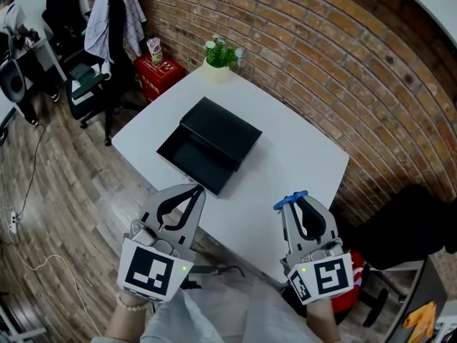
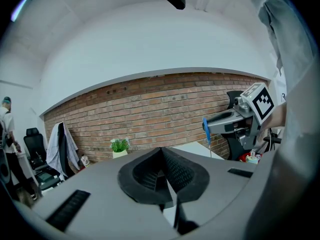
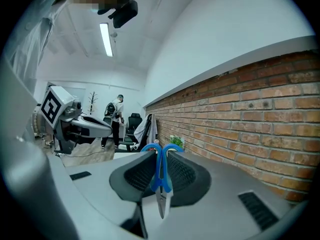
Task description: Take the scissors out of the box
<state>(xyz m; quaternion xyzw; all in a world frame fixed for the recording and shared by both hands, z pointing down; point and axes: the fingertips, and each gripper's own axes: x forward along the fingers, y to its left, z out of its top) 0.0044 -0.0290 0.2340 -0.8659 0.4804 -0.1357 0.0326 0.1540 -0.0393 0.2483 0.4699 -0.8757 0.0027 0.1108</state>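
Your right hand-held gripper (image 1: 300,206) is clamped on the scissors (image 3: 160,176), with the jaws squeezing just behind the blue handle loops. The scissors' long axis runs along the jaws. The loops stick out past the jaw tips, away from you, and the blades point back toward your hand. Your left hand-held gripper (image 1: 191,191) has its jaws closed together with nothing between them. Both hover by the near edge of the white desk (image 1: 300,152). Farther out, the black box (image 1: 193,156) lies open on the desk, well apart from the scissors. A small plant (image 1: 220,52) stands at the far corner.
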